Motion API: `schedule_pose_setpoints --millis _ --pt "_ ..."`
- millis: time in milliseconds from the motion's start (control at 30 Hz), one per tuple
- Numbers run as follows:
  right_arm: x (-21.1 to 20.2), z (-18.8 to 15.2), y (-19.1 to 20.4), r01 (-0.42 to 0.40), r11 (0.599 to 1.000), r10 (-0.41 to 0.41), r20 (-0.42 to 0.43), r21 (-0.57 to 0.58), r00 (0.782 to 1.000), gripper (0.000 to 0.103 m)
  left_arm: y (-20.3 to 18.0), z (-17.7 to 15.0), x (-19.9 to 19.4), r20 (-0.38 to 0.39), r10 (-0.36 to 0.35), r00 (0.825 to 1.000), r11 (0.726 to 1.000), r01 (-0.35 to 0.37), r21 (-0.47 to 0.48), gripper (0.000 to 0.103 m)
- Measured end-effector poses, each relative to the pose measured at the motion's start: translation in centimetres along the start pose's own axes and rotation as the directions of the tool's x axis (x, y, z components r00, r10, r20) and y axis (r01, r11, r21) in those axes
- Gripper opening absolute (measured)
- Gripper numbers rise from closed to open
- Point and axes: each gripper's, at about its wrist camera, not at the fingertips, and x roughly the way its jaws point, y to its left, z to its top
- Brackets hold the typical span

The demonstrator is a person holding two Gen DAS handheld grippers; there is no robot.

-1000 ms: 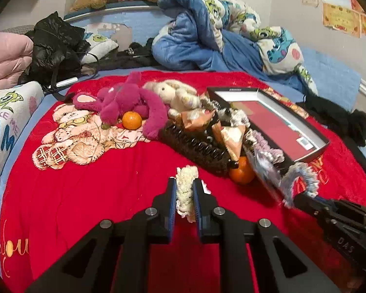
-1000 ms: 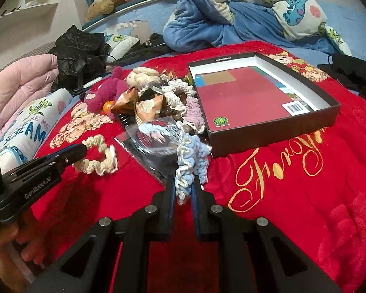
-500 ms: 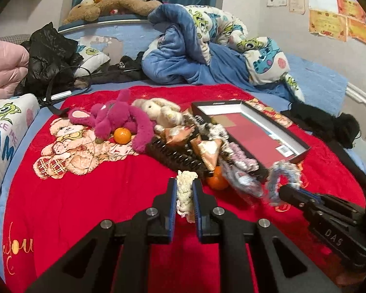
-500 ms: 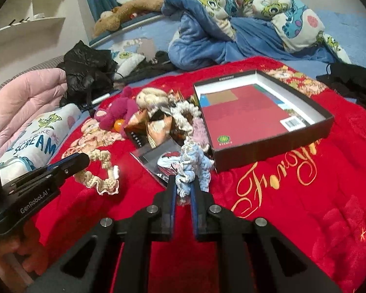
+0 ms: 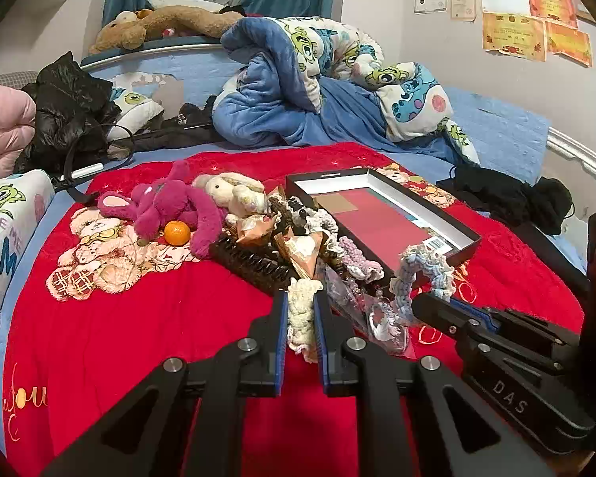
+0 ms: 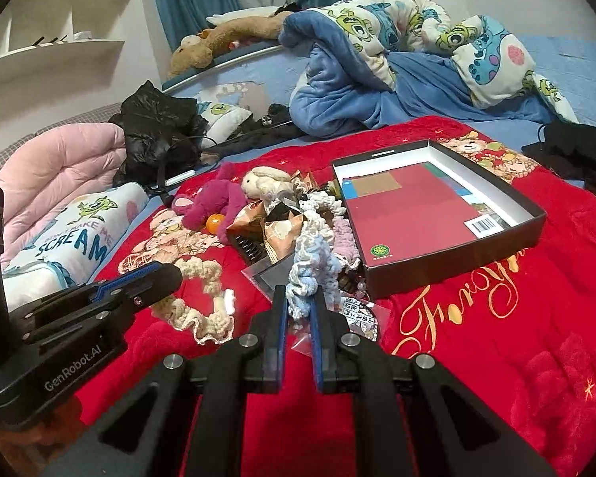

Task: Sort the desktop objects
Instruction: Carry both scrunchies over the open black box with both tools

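Note:
My left gripper (image 5: 301, 302) is shut on a cream knitted scrunchie (image 5: 302, 318), which hangs as a loop (image 6: 202, 298) in the right wrist view. My right gripper (image 6: 298, 298) is shut on a pale blue and white scrunchie (image 6: 312, 266), seen lifted at the right (image 5: 421, 274) of the left wrist view. Both are held above the red blanket (image 5: 139, 330). An open black box (image 6: 437, 214) with a red bottom lies just right of a pile of scrunchies, snack packets and a black comb (image 5: 254, 266). A clear plastic packet (image 6: 349, 318) lies below the blue scrunchie.
A magenta plush rabbit (image 5: 171, 202), a cream plush rabbit (image 5: 230, 190) and a tangerine (image 5: 177, 232) lie at the pile's left. A blue quilt (image 5: 298, 91), a black jacket (image 5: 67, 107) and black clothing (image 5: 508, 198) ring the blanket. A pink quilt (image 6: 59, 175) sits at the far left.
Both grippers have risen with their scrunchies, and the pile now looks farther off. The left gripper has drifted right, toward the pile and the box. The blue scrunchie is clear of the plastic packet.

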Motion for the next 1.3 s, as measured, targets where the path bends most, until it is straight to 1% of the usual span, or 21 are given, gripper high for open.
schedule_pose_setpoints --millis 67,167,233,333,500,667,800,900,1067,1167,1300 --pt "0.0 0.0 0.0 0.005 1.000 -0.005 0.000 0.000 1.000 0.011 -0.1 0.1 0.0 -0.003 -0.004 1.000 1.000 0.004 -0.002 0.013" --pt "-0.1 0.0 -0.4 0.015 1.000 -0.015 0.003 -0.001 1.000 0.011 -0.7 0.2 0.1 -0.002 0.010 1.000 1.000 -0.010 -0.005 0.013" --pt "-0.3 0.1 -0.9 0.023 1.000 -0.024 0.009 0.005 1.000 0.011 -1.6 0.3 0.1 -0.004 -0.004 1.000 1.000 0.004 -0.004 0.013" --pt "-0.7 0.1 -1.9 0.045 0.999 -0.045 0.016 0.005 0.999 0.011 -3.5 0.3 0.3 -0.003 -0.009 1.000 1.000 0.009 0.027 0.013" --pt "-1.8 0.0 -4.8 0.085 0.996 -0.086 0.027 0.029 0.996 0.011 -6.9 0.1 1.1 -0.020 -0.051 0.998 0.997 0.052 0.058 0.013" --pt "-2.9 -0.2 -8.7 0.132 0.989 -0.135 0.031 0.070 0.990 0.011 -9.4 0.1 1.8 -0.035 -0.072 0.997 0.994 0.074 0.079 0.013" --pt "-3.2 -0.2 -11.1 0.115 0.988 -0.117 0.016 0.103 0.993 0.011 -11.0 0.7 2.9 -0.049 -0.077 0.996 0.993 0.081 0.083 0.013" --pt "-2.7 -0.1 -11.9 0.121 0.985 -0.122 0.002 0.123 0.993 0.011 -11.5 1.3 3.8 -0.056 -0.084 0.995 0.995 0.087 0.053 0.013" --pt "-2.1 0.9 -11.9 0.108 0.986 -0.108 -0.004 0.126 0.994 0.011 -12.2 2.9 5.2 -0.062 -0.067 0.996 0.995 0.071 0.068 0.013" --pt "-1.5 1.8 -12.2 0.083 0.987 -0.082 -0.011 0.137 0.997 0.011 -12.3 3.8 6.2 -0.067 -0.071 0.995 0.995 0.076 0.065 0.013" --pt "-0.5 3.0 -12.4 0.111 0.986 -0.109 -0.023 0.121 0.994 0.011 -12.6 4.6 7.5 -0.071 -0.052 0.996 0.995 0.057 0.077 0.013"
